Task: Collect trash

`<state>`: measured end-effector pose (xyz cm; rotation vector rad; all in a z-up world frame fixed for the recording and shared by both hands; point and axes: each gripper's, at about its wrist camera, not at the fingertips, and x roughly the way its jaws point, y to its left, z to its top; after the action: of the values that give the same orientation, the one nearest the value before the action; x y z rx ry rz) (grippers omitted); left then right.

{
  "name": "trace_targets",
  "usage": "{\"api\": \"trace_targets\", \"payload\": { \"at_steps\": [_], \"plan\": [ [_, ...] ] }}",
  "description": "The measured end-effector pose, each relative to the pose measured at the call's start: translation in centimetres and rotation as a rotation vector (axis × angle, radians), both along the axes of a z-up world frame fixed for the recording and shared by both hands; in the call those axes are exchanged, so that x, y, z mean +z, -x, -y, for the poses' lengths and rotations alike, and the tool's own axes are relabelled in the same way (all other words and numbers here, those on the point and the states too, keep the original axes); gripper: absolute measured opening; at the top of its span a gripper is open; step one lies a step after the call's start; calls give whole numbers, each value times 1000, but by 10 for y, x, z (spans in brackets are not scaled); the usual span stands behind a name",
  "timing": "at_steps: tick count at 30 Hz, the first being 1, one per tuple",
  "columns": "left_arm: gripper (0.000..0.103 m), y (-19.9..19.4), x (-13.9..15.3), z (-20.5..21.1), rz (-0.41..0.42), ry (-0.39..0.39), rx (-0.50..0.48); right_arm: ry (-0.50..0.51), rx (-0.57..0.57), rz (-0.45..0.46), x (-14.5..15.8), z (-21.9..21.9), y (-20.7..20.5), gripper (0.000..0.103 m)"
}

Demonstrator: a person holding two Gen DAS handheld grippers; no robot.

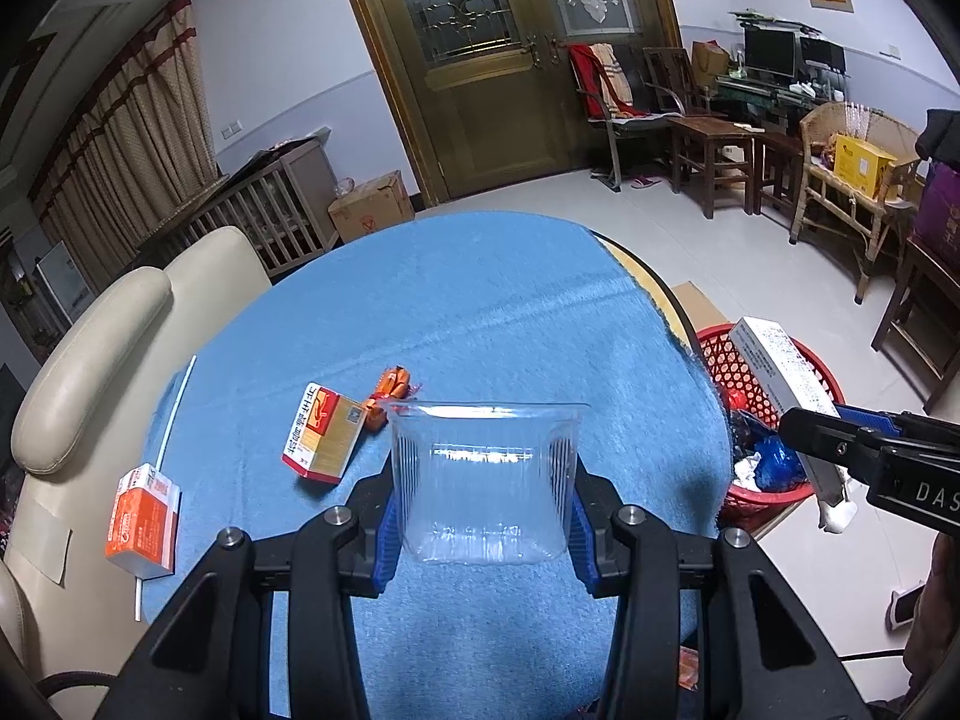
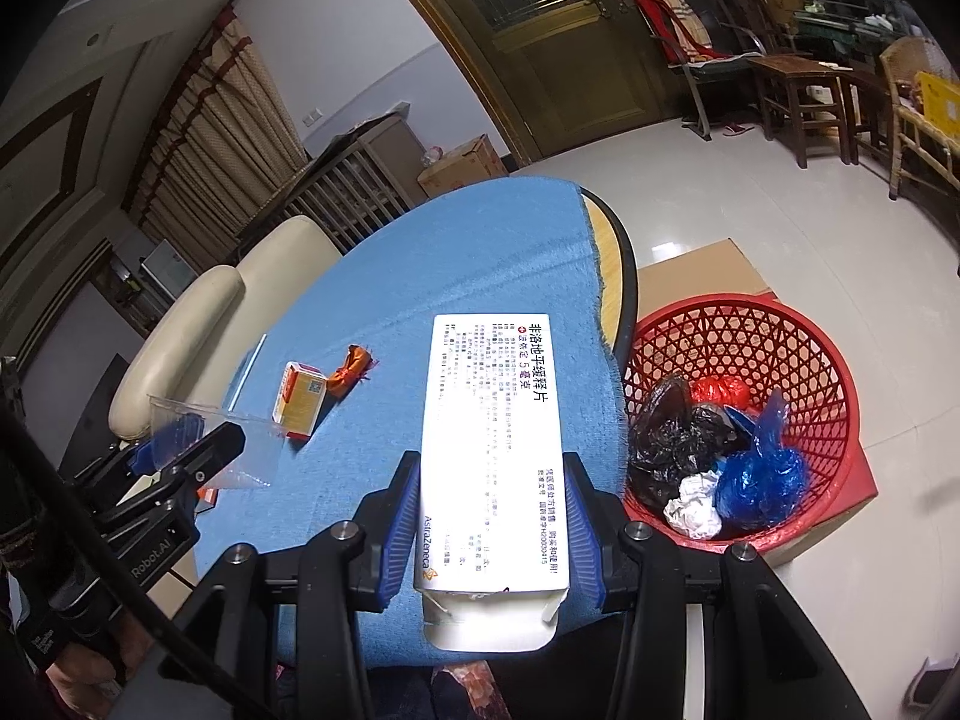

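My left gripper [image 1: 485, 525] is shut on a clear plastic cup [image 1: 486, 480], held above the blue cloth [image 1: 480, 312] of the round table. My right gripper [image 2: 492, 531] is shut on a long white medicine box [image 2: 489, 438], held over the table's right edge beside the red basket [image 2: 750, 324]. The basket holds black and blue bags and crumpled white paper [image 2: 696, 504]. On the cloth lie a red-and-yellow carton [image 1: 327, 438], an orange wrapper [image 1: 390, 390] and, at the left edge, an orange-and-white box [image 1: 144, 522] with a white straw [image 1: 174, 402].
A cream padded chair [image 1: 90, 360] stands at the table's left. The basket sits on a cardboard box [image 2: 702, 276] on the tiled floor. Wooden chairs, stools and a wicker bench [image 1: 852, 192] line the far right; a double door [image 1: 498, 60] is behind.
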<state>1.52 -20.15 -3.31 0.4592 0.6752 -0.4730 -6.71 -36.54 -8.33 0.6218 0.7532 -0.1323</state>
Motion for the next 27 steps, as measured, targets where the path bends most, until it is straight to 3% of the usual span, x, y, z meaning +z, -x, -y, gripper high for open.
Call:
{"api": "trace_targets", "payload": {
  "at_steps": [27],
  "plan": [
    [47, 0, -12, 9, -37, -31, -23, -35, -33, -23, -13, 12, 5, 48]
  ]
}}
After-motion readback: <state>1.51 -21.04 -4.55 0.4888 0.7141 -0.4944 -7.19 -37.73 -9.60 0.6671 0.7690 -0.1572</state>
